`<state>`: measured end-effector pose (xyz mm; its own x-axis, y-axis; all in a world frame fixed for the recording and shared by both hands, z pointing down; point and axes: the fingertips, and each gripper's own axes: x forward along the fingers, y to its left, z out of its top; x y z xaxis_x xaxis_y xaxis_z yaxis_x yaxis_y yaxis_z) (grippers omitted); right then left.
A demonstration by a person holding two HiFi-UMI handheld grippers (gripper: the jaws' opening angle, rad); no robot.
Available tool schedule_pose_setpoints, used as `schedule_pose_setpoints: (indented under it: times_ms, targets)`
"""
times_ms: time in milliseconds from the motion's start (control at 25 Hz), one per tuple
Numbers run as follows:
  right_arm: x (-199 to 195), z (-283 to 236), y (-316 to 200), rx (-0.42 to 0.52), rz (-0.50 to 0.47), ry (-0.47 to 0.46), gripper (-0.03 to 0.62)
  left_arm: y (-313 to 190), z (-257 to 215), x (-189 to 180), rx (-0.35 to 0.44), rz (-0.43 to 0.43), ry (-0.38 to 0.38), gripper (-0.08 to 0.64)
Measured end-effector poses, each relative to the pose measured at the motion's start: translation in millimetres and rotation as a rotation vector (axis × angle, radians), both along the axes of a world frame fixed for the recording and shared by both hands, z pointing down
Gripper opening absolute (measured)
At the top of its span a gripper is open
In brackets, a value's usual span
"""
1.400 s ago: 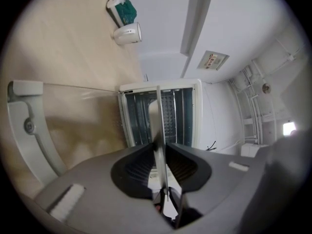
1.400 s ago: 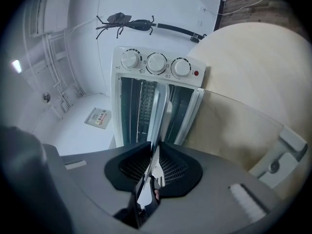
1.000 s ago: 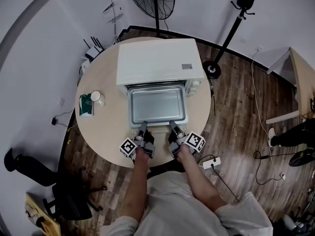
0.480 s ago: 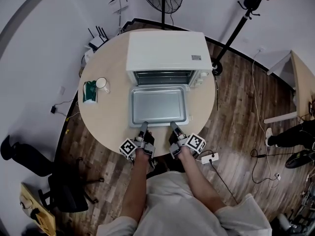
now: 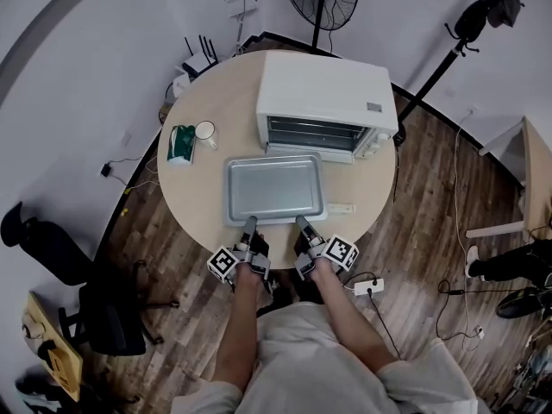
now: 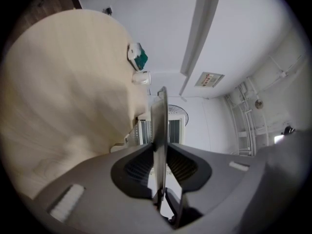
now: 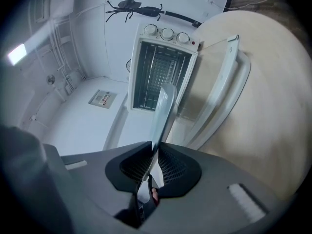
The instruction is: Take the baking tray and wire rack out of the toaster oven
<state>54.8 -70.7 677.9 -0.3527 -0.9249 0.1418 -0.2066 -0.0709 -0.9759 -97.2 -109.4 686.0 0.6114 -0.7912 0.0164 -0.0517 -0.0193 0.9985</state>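
Left of the oven [image 5: 326,102] stood a mug [image 5: 205,131]. In front of the oven, fully out, was the tray [image 5: 274,188]. The left gripper [image 5: 249,223] clenched its near edge. The right gripper [image 5: 302,222] pinched that edge too, its jaws just tightening. Only the right gripper view showed the rack [image 7: 158,77] inside the oven.

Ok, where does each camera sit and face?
Head view: on the person's head, steeply down at table, baking tray, toaster oven; forearms, left tongs, right tongs show.
Left gripper view: on left tongs, along jaws clamped on the tray's rim, toward the oven.
Right gripper view: on right tongs, jaws just closed tighter on the rim, facing the wire rack.
All share tray and oven.
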Motion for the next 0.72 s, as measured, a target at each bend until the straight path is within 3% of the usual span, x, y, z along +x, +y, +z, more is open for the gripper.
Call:
schedule_pose_setpoints:
  times_ms: [360,720]
  targets:
    - [-62,-2,7,-0.006,-0.133,0.044,0.04,30,9,-66,-0.022,-0.141,0.041,0.141]
    - [-131,9,16,-0.009,-0.25,0.043,0.04,58,19,-137,-0.028,-0.241,0.024,0.143]
